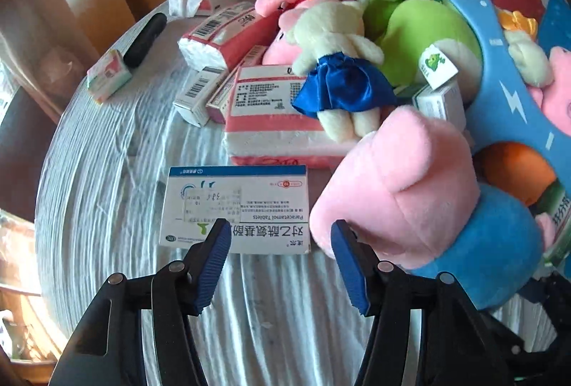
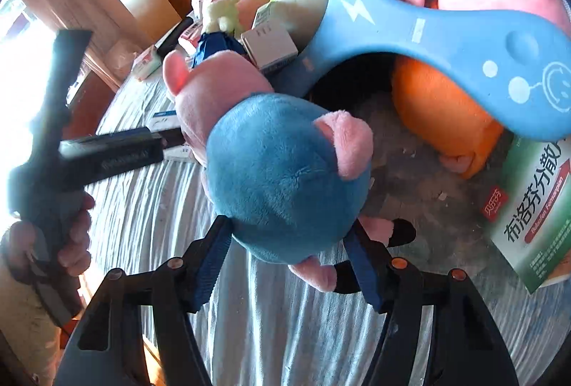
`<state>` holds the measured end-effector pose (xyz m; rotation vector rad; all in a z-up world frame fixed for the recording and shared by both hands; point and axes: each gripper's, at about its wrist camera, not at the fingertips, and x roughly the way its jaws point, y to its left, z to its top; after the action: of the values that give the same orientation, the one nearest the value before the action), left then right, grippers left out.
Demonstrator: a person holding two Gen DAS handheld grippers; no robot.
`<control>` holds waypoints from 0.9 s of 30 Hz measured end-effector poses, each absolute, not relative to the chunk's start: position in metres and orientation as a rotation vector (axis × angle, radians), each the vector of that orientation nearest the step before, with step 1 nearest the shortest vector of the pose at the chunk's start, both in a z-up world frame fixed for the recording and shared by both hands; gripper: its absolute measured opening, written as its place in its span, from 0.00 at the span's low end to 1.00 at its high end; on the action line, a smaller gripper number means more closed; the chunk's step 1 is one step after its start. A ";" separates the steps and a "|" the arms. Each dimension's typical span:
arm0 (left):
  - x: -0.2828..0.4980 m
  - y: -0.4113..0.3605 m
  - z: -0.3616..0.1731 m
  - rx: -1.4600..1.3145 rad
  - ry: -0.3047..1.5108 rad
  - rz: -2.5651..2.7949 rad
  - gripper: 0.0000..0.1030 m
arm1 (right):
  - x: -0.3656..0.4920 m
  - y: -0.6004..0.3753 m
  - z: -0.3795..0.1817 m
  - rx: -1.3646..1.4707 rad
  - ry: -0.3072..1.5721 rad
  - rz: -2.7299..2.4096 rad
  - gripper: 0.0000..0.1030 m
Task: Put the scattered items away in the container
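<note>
Left wrist view: your left gripper (image 1: 280, 236) hangs half-open over the tablet box (image 1: 235, 207) at lower centre, one pad over its near edge, the other beside the pig plush (image 1: 421, 207); nothing is gripped. Tissue packs (image 1: 278, 115) and boxes crowd the upper middle on the white cloth (image 1: 107, 172). Right wrist view: your right gripper (image 2: 289, 243) straddles the pig's blue body, pads at both flanks, though I can't tell if they press. A green box (image 2: 531, 207) lies at right, under the blue slingshot toy (image 2: 446, 29).
</note>
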<state>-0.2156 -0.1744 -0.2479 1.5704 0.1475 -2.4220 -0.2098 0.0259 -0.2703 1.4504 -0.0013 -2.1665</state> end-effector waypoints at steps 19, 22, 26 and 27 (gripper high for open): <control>-0.235 -0.046 -0.236 1.727 0.437 -2.407 0.82 | -0.227 0.199 -0.229 1.457 -0.195 -2.682 0.63; -0.250 -0.042 -0.236 1.741 0.503 -2.362 0.83 | -0.244 0.197 -0.232 1.438 -0.208 -2.655 0.63; -0.267 -0.039 -0.247 1.755 0.564 -2.284 1.00 | -0.260 0.194 -0.243 1.458 -0.209 -2.580 0.63; -0.269 -0.038 -0.249 1.748 0.556 -2.281 1.00 | -0.263 0.193 -0.247 1.466 -0.207 -2.560 0.63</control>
<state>-0.2690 -0.0377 -0.2490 1.7482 0.5564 -2.2805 -0.2632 0.1925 -0.2470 1.4658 -0.2071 -2.5605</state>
